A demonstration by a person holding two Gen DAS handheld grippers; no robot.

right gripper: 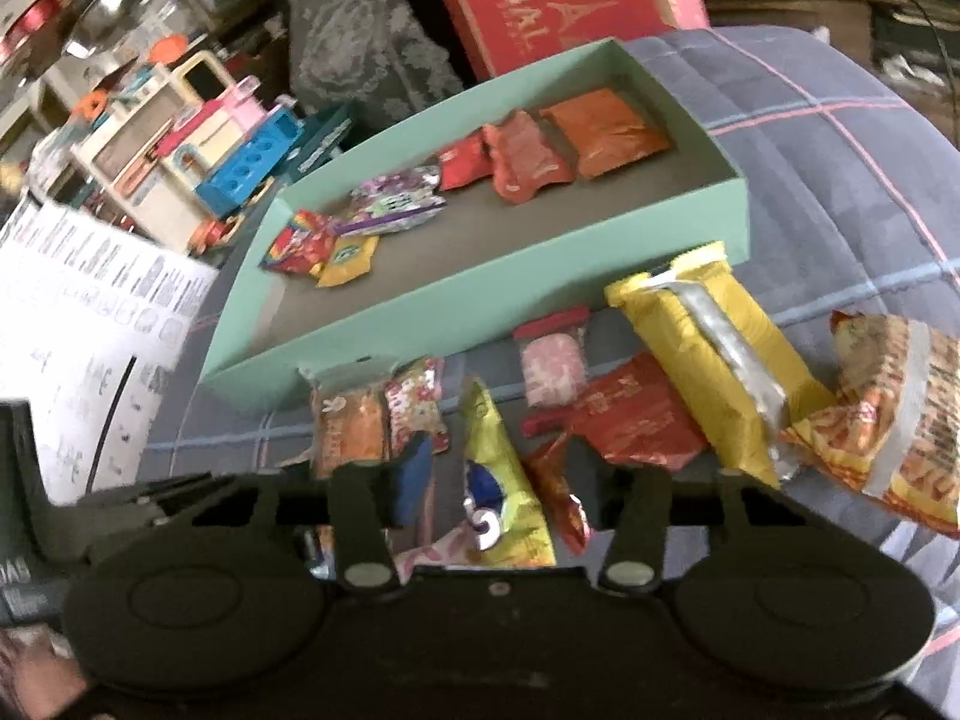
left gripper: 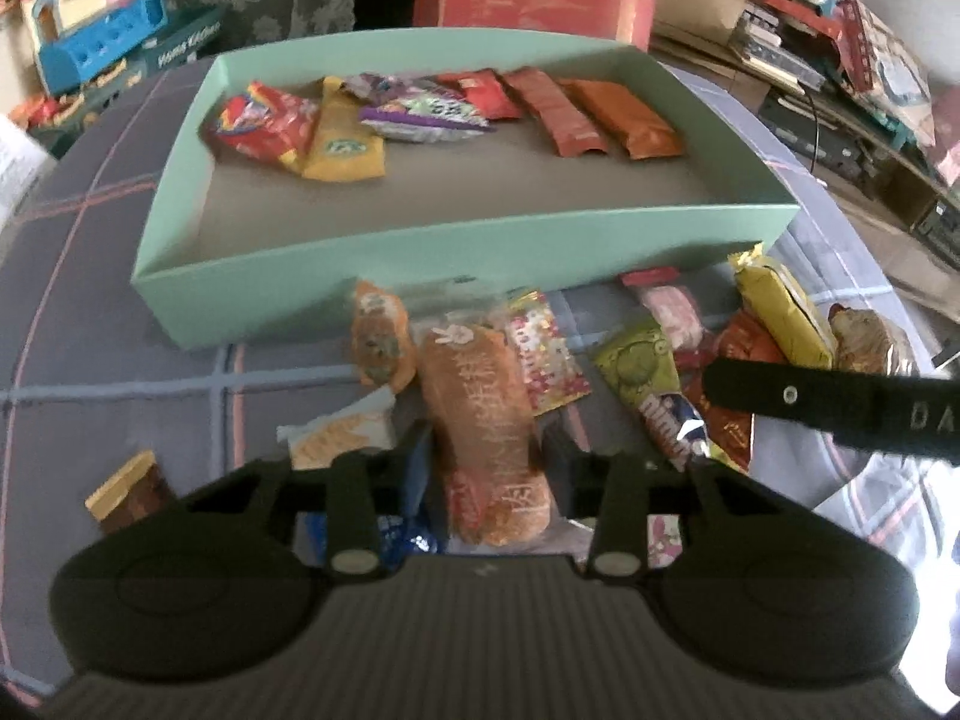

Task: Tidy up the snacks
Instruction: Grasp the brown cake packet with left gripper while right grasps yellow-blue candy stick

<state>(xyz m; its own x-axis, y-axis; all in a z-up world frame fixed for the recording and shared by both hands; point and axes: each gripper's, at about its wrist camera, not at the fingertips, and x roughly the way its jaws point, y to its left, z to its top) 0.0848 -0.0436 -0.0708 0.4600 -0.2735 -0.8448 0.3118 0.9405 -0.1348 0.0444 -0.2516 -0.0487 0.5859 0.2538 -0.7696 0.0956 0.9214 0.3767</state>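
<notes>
Orange, see-through bread-like snack packet (left gripper: 480, 414) is pinched by the left gripper (left gripper: 489, 456), its long side pointing toward the mint-green cardboard box (left gripper: 420, 258) just ahead. A yellow-green foil packet (right gripper: 501, 468) seems clamped by the right gripper (right gripper: 498, 480).

matt cardboard box (left gripper: 456, 252), glossy foil snack wrappers (left gripper: 780, 312), checked cloth cover (left gripper: 120, 312)

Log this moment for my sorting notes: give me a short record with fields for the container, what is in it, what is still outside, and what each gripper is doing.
container: shallow mint-green cardboard box on a checked grey cloth
inside: wrapped snacks along the far wall, including two long red-brown bar packets
outside: loose pile in front of the box, including a yellow foil packet
left gripper: jaws closed on a long orange bread-like packet
right gripper: jaws around a yellow-green snack pouch, grip unclear
</notes>
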